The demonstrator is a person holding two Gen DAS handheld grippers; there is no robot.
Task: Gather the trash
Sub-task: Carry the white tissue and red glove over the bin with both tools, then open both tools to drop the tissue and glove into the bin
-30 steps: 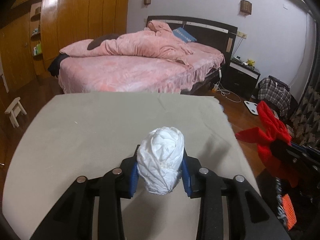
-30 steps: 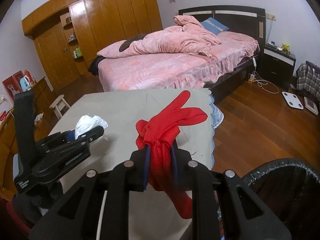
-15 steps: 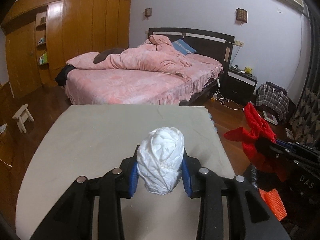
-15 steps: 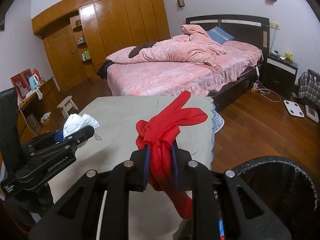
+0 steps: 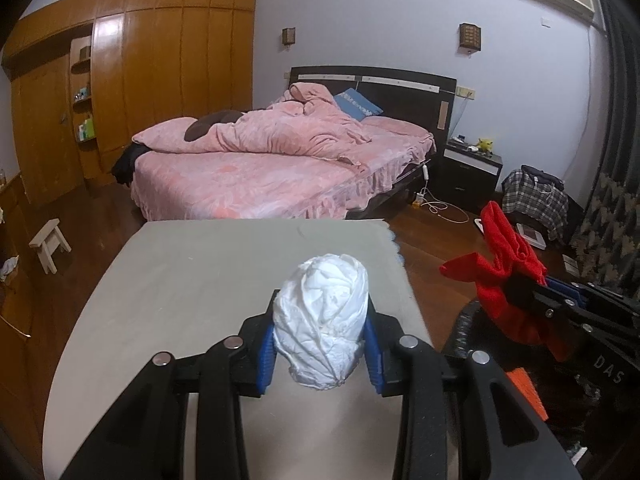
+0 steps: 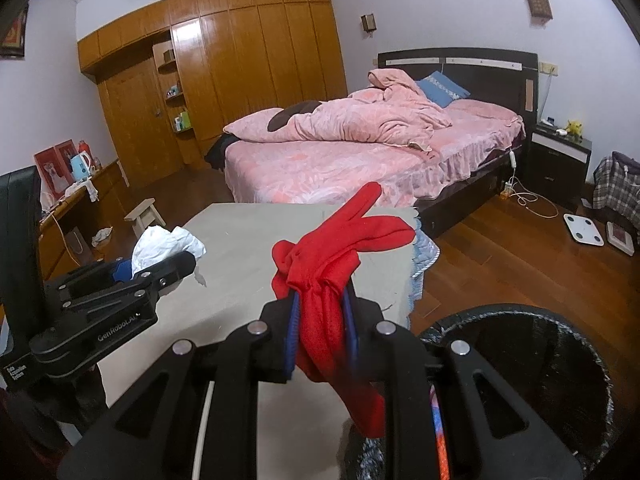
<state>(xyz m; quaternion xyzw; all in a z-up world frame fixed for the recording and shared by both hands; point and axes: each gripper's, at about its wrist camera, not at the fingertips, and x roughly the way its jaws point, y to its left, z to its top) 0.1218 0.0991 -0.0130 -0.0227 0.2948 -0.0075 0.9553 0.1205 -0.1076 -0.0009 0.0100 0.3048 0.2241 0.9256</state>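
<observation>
My left gripper (image 5: 320,344) is shut on a crumpled white paper wad (image 5: 322,316), held above the grey table (image 5: 180,280). My right gripper (image 6: 322,320) is shut on a knotted red cloth (image 6: 328,264), held near the table's right edge beside the black bin (image 6: 532,380). The red cloth also shows in the left wrist view (image 5: 504,276), right of the table over the bin rim (image 5: 460,324). The left gripper with the paper wad (image 6: 160,244) shows at the left of the right wrist view.
A pink bed (image 5: 260,168) stands behind the table. A wooden wardrobe (image 6: 224,68) lines the far wall. A small stool (image 5: 48,240) stands on the floor to the left. A nightstand (image 5: 468,168), a scale (image 6: 584,230) and a plaid bag (image 5: 532,200) are at the right.
Both grippers have pulled back and risen from the table, keeping their loads. The bin now fills more of the right wrist view.
</observation>
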